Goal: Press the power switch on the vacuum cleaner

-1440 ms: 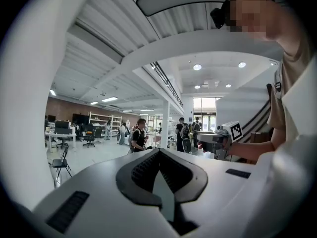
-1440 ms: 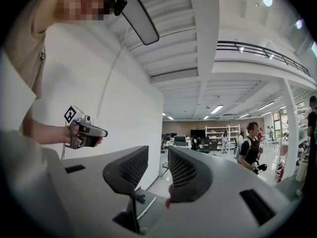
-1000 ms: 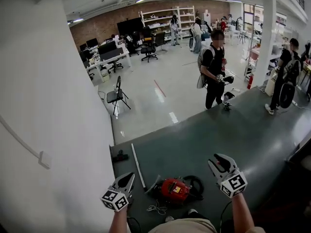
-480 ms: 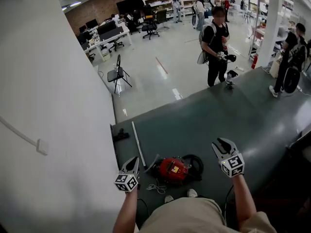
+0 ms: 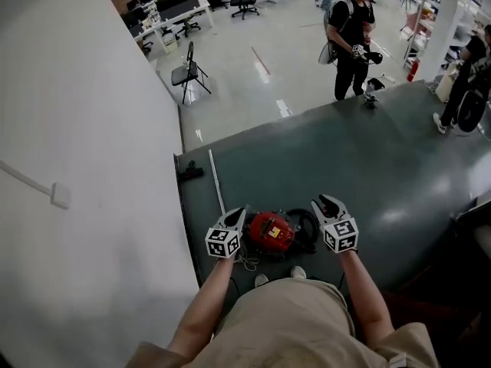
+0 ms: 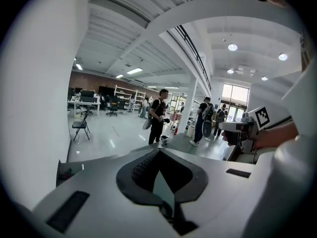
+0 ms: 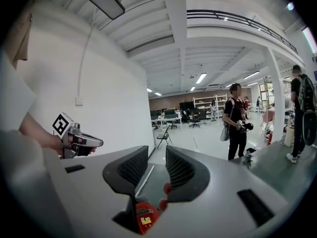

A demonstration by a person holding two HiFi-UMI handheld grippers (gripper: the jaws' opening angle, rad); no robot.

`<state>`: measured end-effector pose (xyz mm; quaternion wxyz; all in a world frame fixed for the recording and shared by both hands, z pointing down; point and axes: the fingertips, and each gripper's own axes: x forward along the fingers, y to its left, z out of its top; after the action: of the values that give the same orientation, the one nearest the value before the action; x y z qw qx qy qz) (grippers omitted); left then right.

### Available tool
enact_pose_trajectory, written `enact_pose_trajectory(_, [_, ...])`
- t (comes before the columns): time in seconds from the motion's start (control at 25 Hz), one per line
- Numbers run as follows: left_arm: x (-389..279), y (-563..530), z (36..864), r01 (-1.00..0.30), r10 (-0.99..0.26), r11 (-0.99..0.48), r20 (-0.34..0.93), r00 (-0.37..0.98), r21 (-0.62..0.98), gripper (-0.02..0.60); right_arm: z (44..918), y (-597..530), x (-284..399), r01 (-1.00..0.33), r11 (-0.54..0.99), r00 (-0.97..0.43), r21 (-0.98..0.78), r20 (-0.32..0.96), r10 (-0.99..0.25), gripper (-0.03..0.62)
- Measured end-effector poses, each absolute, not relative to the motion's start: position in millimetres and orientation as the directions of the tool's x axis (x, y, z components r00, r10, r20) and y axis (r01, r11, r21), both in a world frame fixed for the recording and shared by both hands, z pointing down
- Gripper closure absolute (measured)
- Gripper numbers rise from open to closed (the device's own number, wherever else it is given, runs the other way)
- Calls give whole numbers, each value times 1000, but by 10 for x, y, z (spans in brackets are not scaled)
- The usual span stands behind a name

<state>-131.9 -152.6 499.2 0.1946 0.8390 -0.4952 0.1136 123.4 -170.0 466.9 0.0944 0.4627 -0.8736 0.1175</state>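
Vacuum cleaner (image 5: 270,233) between left gripper (image 5: 238,214), jaws clenched, and right gripper (image 5: 327,203), jaws apart

Hand-held gripper (image 6: 158,151) tips together, person (image 6: 157,118) standing beyond

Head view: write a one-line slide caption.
Held low, the left gripper and right gripper flank the red vacuum cleaner on the dark floor.

Left gripper (image 5: 238,215) and right gripper (image 5: 325,202) have closed in from well apart to just beside the vacuum cleaner (image 5: 270,232). Head view has tipped further down.
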Motion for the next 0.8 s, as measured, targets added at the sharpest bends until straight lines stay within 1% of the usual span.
enact_pose_trajectory(0.12, [-1166, -1589, 5020, -865, -775, -451, 383, 502, 221, 577, 4781, -1751, 1016, -820, 554, -570, -141, 281, -772, 479])
enact_pose_trajectory(0.24, [-949, -1654, 5116, -856, -754, -479, 407, 515, 196, 577, 4825, -1824, 866, -812, 560, -584, -166, 271, -765, 479])
enact_pose_trajectory(0.36, [-673, -1682, 5172, -838, -726, -519, 431, 537, 168, 577, 4893, -1928, 754, -812, 530, -581, -243, 262, -770, 480])
enact_pose_trajectory(0.48, [-466, -1641, 5165, -818, -703, -531, 423, 572, 223, 577, 4994, -1993, 647, -819, 481, -562, -313, 273, -781, 480])
enact_pose_trajectory(0.68, [-164, -1386, 5279, -773, -639, -589, 450, 623, 234, 577, 5103, -1850, 450, -804, 518, -591, -292, 307, -746, 480])
enact_pose_trajectory(0.8, [-139, -1378, 5288, -777, -642, -581, 450, 620, 242, 577, 5216, -1795, 471, -806, 510, -591, -301, 343, -730, 480])
